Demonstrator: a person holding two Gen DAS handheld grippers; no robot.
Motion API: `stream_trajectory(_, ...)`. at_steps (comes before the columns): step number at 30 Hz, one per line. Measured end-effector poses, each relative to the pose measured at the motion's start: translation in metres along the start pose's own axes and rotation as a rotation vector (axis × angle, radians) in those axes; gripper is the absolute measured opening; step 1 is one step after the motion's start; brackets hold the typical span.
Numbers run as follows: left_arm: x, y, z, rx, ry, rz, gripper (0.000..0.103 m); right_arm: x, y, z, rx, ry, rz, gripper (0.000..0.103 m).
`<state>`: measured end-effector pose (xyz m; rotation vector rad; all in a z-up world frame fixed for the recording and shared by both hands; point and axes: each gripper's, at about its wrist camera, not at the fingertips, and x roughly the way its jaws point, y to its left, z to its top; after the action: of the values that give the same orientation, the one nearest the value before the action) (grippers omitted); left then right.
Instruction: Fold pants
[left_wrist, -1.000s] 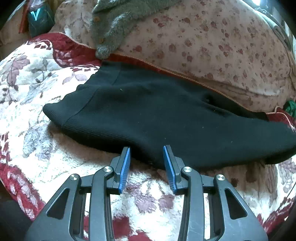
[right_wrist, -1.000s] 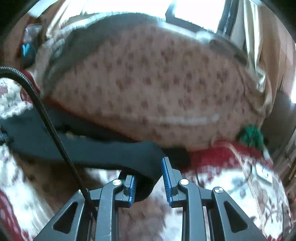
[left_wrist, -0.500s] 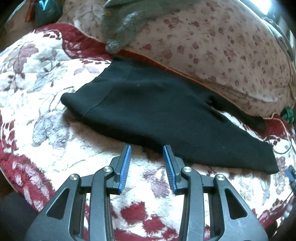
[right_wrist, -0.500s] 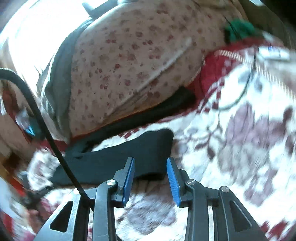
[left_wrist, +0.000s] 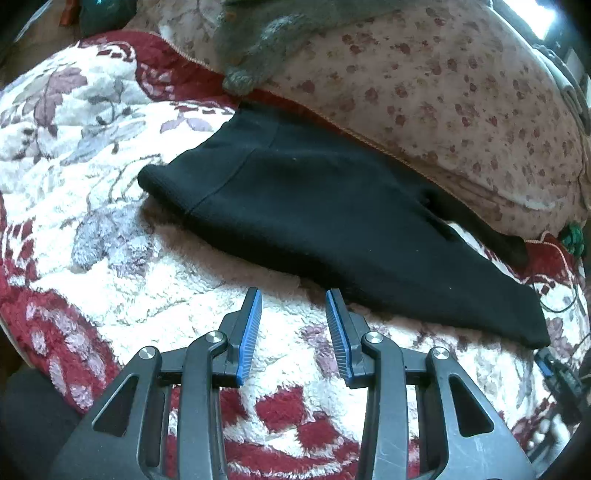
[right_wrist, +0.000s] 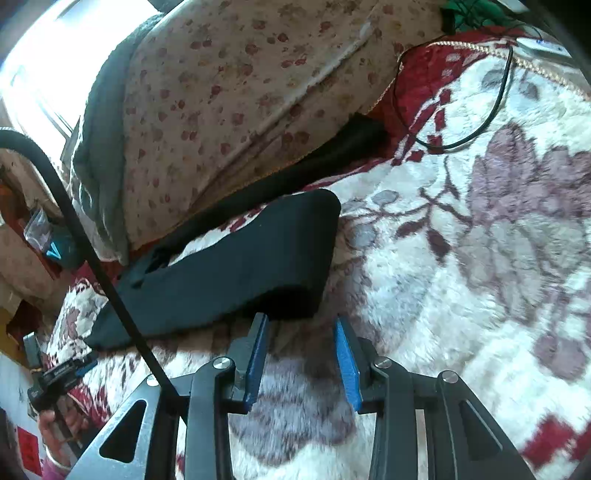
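The far leg of the black pants runs under the edge of the flowered quilt, so part of it is hidden. The pants lie flat on the plush blanket. The left gripper and right gripper are both spread apart, empty, just short of the pants; the right one possibly brushes the hem.

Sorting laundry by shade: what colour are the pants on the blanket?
Plain black pants, no visible pattern; clearest in the left wrist view.
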<state>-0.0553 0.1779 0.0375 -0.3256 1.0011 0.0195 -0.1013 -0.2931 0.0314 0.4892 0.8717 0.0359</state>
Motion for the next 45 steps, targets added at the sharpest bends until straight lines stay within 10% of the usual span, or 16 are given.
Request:
stream_trajectory(10,0.003,-0.007,0.002,0.009,0.002,0.006,0.035,0.029,0.001,0.026,-0.015,-0.084,0.056,0.007)
stream_trajectory(16,0.000,-0.006,0.002,-0.005,0.001,-0.015,0.035,-0.017,0.004,0.058,-0.143,-0.205,-0.179,0.006)
stream_trajectory(21,-0.002,0.000,0.004,-0.039,0.005,-0.053,0.035,-0.041,0.054,0.053,-0.499,-0.305,-0.465,0.013)
stream_trajectory(24,-0.001,0.001,0.005,-0.051,0.015,-0.075,0.035,-0.029,0.064,0.036,-0.630,-0.173,-0.520,0.033)
stream_trajectory(30,0.004,0.010,0.006,-0.102,0.038,-0.097,0.035,-0.050,0.029,0.008,-0.487,-0.033,-0.315,0.033)
stream_trajectory(38,0.011,0.018,0.008,-0.229,0.028,-0.164,0.055,-0.061,-0.019,-0.005,0.107,-0.035,0.210,0.048)
stream_trajectory(45,0.021,0.017,0.021,-0.260,-0.002,-0.135,0.055,-0.047,-0.032,-0.009,0.270,-0.077,0.202,0.051)
